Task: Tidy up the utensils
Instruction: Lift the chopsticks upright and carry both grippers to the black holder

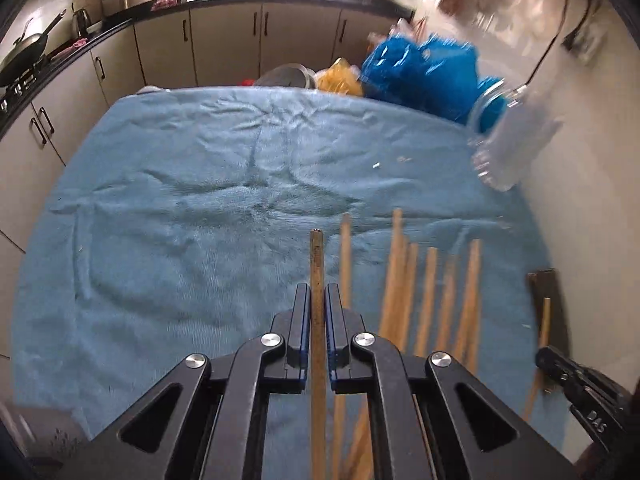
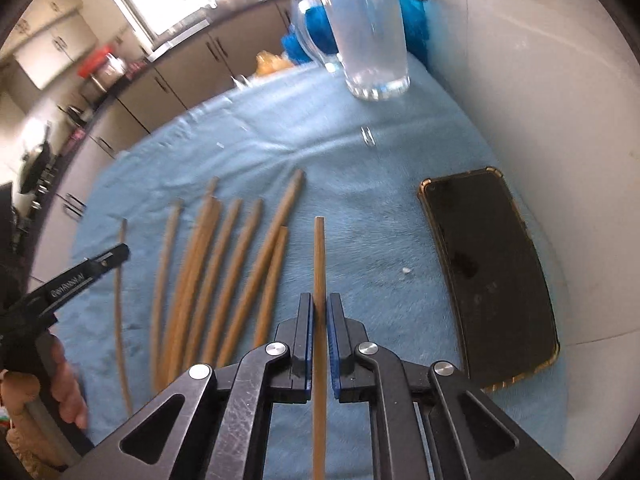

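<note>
Wooden chopsticks are the work here, thin, stiff, light and smooth enough to roll or swivel in a pinch. The left gripper (image 1: 318,300) is pressed together on one chopstick (image 1: 317,264), which juts toward twelve o'clock past the pads. The right gripper (image 2: 319,312) likewise pinches its own chopstick (image 2: 319,256). Loose chopsticks (image 2: 232,264) lie fanned on the blue towel (image 2: 380,200), at ten o'clock from the right gripper. A glass (image 2: 370,36) stands at twelve o'clock, a phone (image 2: 492,272) at two. Holding nearer mid-length would probably curb pivoting; the glass is likely fragile, so tips should enter gently.
</note>
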{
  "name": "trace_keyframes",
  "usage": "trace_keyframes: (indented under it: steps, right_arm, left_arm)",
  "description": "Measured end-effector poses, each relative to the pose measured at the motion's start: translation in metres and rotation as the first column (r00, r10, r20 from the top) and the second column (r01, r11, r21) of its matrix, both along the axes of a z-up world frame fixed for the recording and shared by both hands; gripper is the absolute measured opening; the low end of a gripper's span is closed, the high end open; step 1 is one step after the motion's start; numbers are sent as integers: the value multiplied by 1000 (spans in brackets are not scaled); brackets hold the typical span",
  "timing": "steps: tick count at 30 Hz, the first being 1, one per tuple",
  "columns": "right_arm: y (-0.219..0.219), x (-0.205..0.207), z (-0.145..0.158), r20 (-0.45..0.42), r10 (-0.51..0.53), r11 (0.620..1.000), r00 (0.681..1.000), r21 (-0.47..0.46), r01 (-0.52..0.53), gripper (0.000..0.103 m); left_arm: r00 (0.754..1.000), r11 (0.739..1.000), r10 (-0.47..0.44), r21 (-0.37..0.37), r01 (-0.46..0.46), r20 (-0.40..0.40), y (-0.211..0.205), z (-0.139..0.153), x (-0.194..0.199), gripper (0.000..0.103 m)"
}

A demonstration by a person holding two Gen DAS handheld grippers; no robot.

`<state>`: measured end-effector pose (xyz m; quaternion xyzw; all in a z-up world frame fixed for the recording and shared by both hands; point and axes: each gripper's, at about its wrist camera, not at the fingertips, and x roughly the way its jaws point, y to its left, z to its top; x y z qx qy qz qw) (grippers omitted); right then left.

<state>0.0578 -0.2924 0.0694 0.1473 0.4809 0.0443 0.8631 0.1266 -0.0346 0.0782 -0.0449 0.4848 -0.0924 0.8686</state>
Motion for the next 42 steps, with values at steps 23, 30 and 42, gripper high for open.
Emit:
trace_keyframes:
  steps: [23,30,42]
  right_arm:
    - [77,-134,119,476,112,994,872,-62,-94,7]
    - [135,-138,157,552,200,979,809,-81,-187,7]
    - [253,-124,211,651,321,910,688,-10,-415,7]
  left_arm:
    - [902,977,88,-213,4,422,108,132,-190,7]
    - [789,965,245,-221,-142,564,181,170,-191,7]
    - [667,932,363,-264,-249,651,251,197,-162,7]
